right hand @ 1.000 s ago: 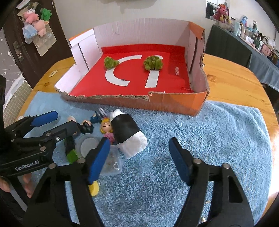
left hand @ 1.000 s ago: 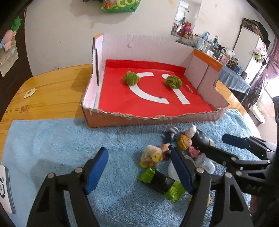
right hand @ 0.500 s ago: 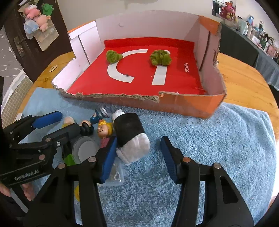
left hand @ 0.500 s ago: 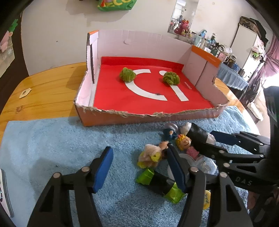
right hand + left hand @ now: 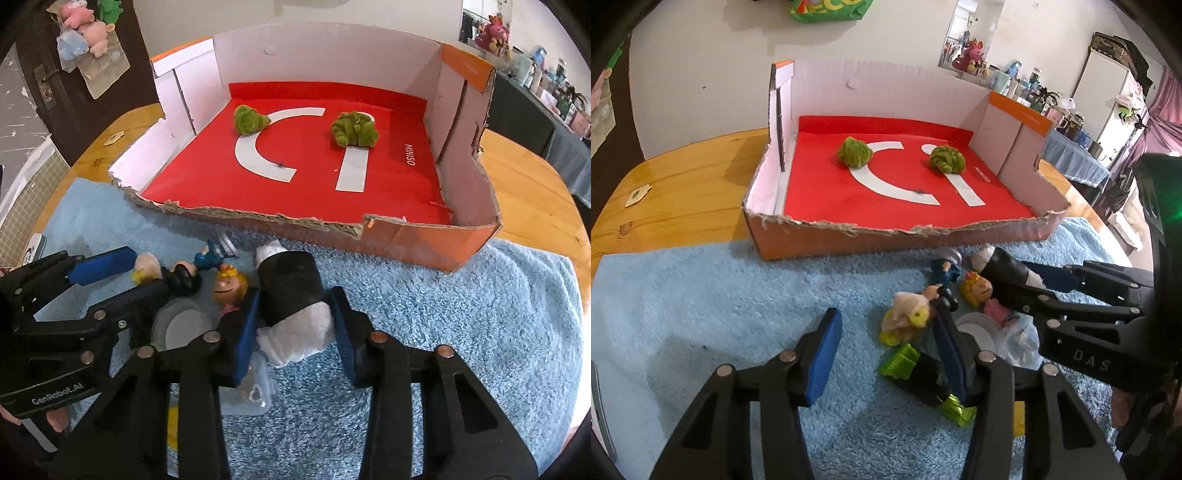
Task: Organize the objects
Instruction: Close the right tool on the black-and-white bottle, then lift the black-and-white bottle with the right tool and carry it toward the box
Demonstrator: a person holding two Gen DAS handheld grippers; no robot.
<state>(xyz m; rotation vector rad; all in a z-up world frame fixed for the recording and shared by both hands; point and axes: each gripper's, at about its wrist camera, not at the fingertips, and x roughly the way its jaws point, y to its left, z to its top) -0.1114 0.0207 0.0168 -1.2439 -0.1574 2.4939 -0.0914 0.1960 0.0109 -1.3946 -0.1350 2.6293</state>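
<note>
Both wrist views close, angled down toward cardboard box; share toy pile.

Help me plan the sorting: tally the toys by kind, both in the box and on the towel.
Green fuzzy balls: 2
Small figures: 4 (blue figure, blonde figure, dark-haired figure, fuzzy beige figure)
Black-and-white roll: 1
Black tube with green ends: 1
Total: 8
</note>
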